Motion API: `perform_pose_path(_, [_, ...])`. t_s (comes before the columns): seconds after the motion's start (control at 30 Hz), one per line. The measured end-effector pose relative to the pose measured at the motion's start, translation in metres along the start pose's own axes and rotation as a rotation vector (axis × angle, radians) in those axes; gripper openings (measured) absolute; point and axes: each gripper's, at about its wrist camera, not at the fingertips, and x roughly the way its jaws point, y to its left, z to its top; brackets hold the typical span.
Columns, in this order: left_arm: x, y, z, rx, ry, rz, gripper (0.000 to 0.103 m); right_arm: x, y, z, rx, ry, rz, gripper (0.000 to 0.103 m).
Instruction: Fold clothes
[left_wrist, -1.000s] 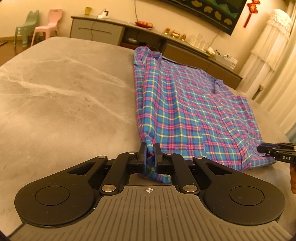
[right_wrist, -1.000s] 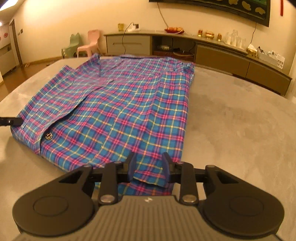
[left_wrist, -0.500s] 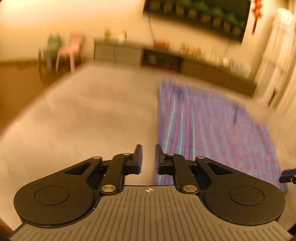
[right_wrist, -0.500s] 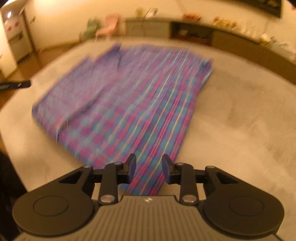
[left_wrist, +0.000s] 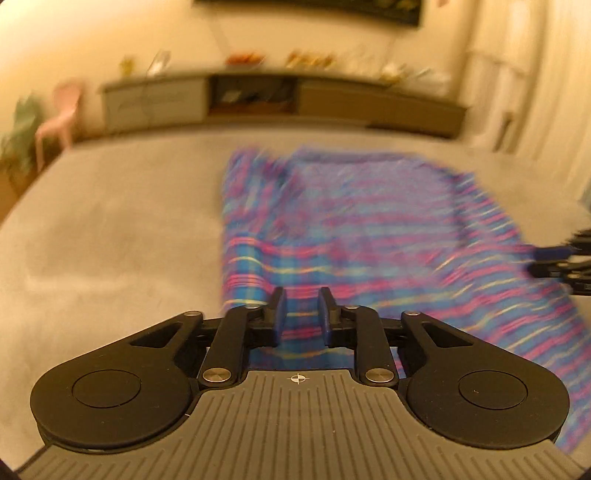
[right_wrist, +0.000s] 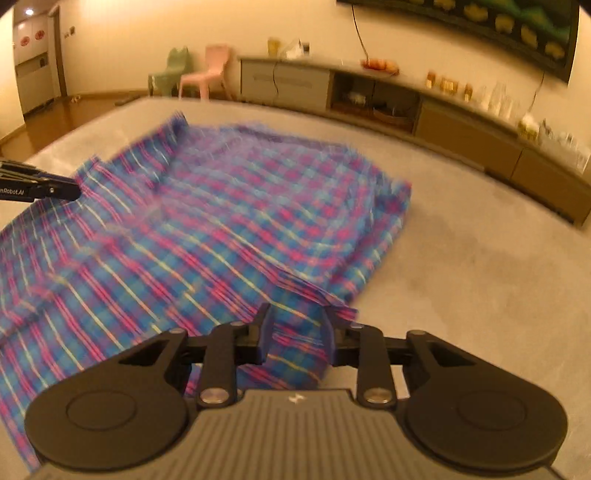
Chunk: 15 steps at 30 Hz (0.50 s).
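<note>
- Left tongs (left_wrist: 301, 312): jaws apart and opening, a clear gap between the pads; plaid cloth shows through the gap, below it, and nothing is pinched.
- Right tongs (right_wrist: 297, 334): jaws apart and closing; the near right corner of the shirt lies in the gap, pads not pressing on it as far as the blur allows.
- Plaid shirt (right_wrist: 229, 236): blue, pink and yellow check, lying spread and partly folded on the bench (right_wrist: 480, 266); the right edge is a doubled fold, the far end bunched.
- In the left wrist view the shirt (left_wrist: 369, 229) runs from just under the left tongs toward the far right; the right tongs' tips (left_wrist: 554, 258) show at its right edge.
- In the right wrist view the left tongs' tips (right_wrist: 55, 186) sit over the shirt's left side.
- Bench: grey, marbled, bare on either side of the shirt.
- Far off: a long low sideboard (right_wrist: 369, 92) along the wall, a pink chair (right_wrist: 205, 79) and a green chair (right_wrist: 170, 75) at far left.
- Both views motion-blurred.
</note>
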Motion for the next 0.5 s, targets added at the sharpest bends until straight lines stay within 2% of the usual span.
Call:
perform_pose_path(0.1, [-0.001, 0.012, -0.001, -0.033, 0.007, 0.012, 0.006, 0.003, -0.012, -0.001, 0.072, 0.017, 0.059, 0.027])
perform_pose_path(0.2, [-0.011, 0.014, 0.001, -0.053, 0.012, 0.016, 0.005, -0.003, -0.018, 0.0, 0.096, 0.012, 0.065, 0.028])
perform_pose_path(0.27, [-0.024, 0.01, 0.003, -0.048, -0.004, -0.018, 0.007, -0.011, -0.021, 0.002, 0.12, -0.01, 0.065, 0.029])
perform_pose_path(0.37, [-0.047, 0.006, 0.001, -0.054, -0.011, -0.029, 0.013, -0.023, -0.012, 0.001, 0.121, -0.048, 0.113, 0.029])
perform_pose_path(0.43, [-0.062, 0.008, -0.003, -0.084, 0.001, -0.028, 0.021, -0.029, 0.0, -0.001, 0.114, -0.054, 0.167, 0.029])
perform_pose_path(0.5, [-0.072, 0.012, -0.013, -0.11, 0.026, -0.025, 0.028, -0.037, 0.025, -0.007, 0.055, -0.047, 0.236, 0.029])
